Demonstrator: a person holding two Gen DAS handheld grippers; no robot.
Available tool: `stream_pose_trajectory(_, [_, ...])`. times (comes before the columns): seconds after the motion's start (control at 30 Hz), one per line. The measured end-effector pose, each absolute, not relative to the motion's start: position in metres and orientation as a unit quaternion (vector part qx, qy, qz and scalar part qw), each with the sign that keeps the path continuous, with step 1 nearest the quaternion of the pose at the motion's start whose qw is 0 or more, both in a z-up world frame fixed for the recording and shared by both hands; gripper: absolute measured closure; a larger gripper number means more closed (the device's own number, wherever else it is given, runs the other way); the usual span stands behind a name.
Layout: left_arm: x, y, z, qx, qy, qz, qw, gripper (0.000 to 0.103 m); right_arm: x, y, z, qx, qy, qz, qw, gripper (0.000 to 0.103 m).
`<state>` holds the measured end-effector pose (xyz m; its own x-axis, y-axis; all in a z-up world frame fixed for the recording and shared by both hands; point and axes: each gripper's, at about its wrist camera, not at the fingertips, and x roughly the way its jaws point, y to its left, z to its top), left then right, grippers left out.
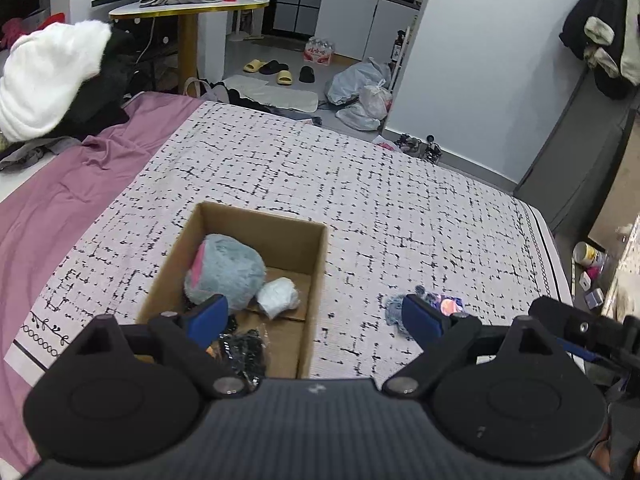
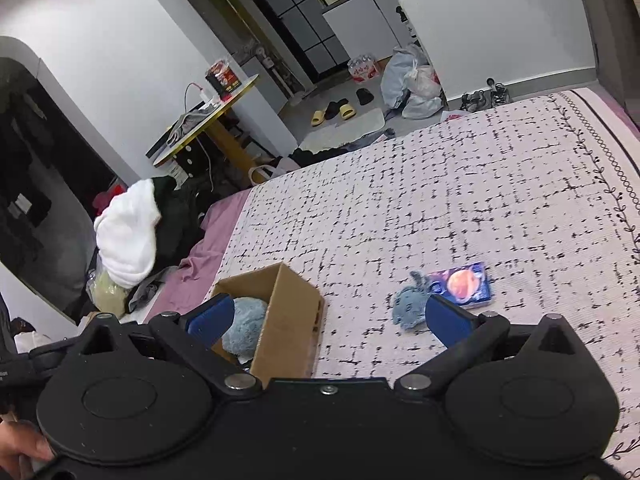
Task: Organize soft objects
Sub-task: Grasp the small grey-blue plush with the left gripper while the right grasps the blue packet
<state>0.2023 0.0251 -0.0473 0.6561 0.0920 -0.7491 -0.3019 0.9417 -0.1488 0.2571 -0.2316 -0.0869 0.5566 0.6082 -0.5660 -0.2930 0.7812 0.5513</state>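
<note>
well, no writing reads clearly — the packet [image 2: 464, 286] shows only an orange disc on blue. left gripper [image 1: 316, 314] hovers spread over the box [image 1: 316, 264], nothing between its fingers; right gripper [image 2: 328, 314] likewise spread, empty. grey plush [image 1: 226, 272] and white bundle [image 1: 278, 296] lie inside; blue toy [image 2: 410, 304] sits on the bed [image 2: 440, 200], touching the packet.

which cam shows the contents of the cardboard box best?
Left wrist: it looks down into the cardboard box, showing the blue-grey plush, a white bundle and something black. Right wrist sees mostly the box's outside wall and part of the plush.
</note>
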Motion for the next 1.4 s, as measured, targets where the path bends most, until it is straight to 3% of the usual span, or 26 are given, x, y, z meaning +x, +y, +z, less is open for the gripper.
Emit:
stream_pose_trajectory(0.47, [0.222, -0.023, -0.050, -0.115, 0.395, 0.122, 0.903, 0.010, 0.294, -0.288, -0.096, 0.251, 0.391, 0.221, 0.857, 0.000])
stream_pose_trajectory(0.87, [0.263, -0.057, -0.083, -0.103, 0.418, 0.105, 0.897, 0.010, 0.319, -0.304, -0.157, 0.272, 0.412, 0.205, 0.845, 0.000])
stream_pose_trajectory(1.2, [0.301, -0.065, -0.128, -0.124, 0.441, 0.104, 0.883, 0.015, 0.343, -0.295, -0.186, 0.270, 0.439, 0.201, 0.833, 0.001])
stream_pose_trajectory(1.4, [0.323, -0.065, -0.159, -0.153, 0.465, 0.101, 0.866, 0.023, 0.356, -0.291, -0.201, 0.275, 0.460, 0.204, 0.819, 0.001])
